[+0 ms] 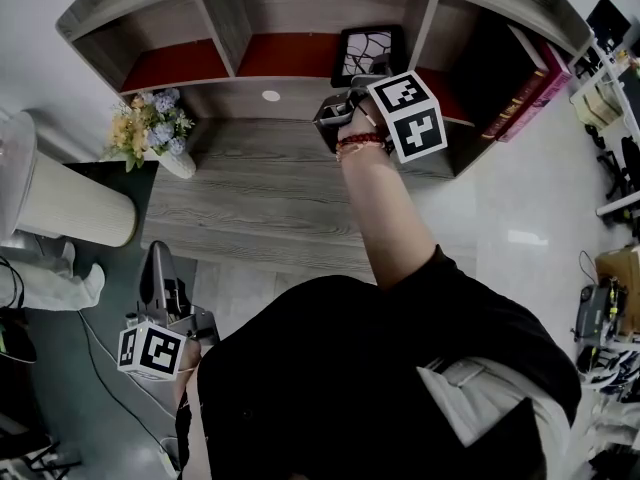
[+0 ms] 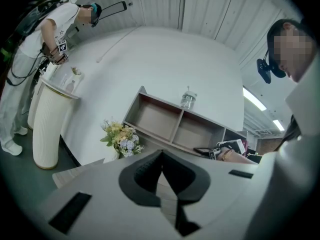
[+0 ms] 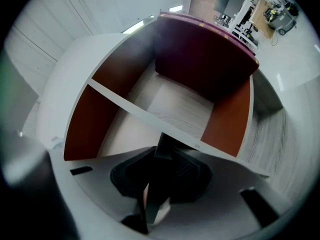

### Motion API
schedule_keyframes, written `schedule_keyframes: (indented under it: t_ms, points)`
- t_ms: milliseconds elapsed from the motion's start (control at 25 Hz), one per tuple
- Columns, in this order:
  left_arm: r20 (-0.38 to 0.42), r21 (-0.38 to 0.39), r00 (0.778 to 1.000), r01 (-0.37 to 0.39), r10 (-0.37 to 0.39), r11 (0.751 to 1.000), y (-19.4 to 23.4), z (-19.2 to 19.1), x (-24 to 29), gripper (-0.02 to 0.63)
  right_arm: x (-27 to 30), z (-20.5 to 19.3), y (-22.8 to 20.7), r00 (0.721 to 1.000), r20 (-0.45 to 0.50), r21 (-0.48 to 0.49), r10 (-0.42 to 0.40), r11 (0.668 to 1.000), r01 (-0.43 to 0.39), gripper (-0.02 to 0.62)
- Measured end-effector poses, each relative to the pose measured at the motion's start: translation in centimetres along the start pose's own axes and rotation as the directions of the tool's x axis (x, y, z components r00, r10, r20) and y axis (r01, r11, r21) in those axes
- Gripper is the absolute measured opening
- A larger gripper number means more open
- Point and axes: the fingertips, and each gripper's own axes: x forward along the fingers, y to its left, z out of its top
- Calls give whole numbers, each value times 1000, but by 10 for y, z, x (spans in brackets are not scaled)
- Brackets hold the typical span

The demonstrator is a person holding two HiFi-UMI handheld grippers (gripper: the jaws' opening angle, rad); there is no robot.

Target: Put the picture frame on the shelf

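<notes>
My right arm (image 1: 392, 218) reaches forward, level, with the right gripper (image 3: 162, 156) clamped on the picture frame (image 1: 366, 53). My left gripper (image 2: 161, 160) is held low, jaws together.

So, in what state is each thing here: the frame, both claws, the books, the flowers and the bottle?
frame: upright in the middle compartment, gripped
right claw: shut on the frame
left claw: shut, empty
books: leaning
flowers: upright
bottle: upright on top of the shelf
</notes>
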Motion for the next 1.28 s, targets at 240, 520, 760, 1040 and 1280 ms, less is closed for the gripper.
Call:
schedule_keyframes:
  t_ms: [240,520,760,1040,1280]
  points:
    - [-2,1,1000,6,-6,1000,-2,0,4,12,0,5,10,1000,8,-85,11,996,-10,69]
    - [0,-2,1000,4,-4,1000,-1,-1,4,12,-2,2,13,1000,5,-130,11,991,-10,143]
    - [-1,-8,1000,4,-4,1000,1,-3,3,12,-3,-9,21,998,-59,-201,27,979,-39,283]
    - [-1,-23,1000,12,-12,1000,0,-4,2,12,-4,-18,25,991,-132,-237,30,970,-61,331]
    - [1,-24,1000,17,-17,1000,-2,-4,1,12,-8,-22,28,984,-172,-182,48,980,-79,365]
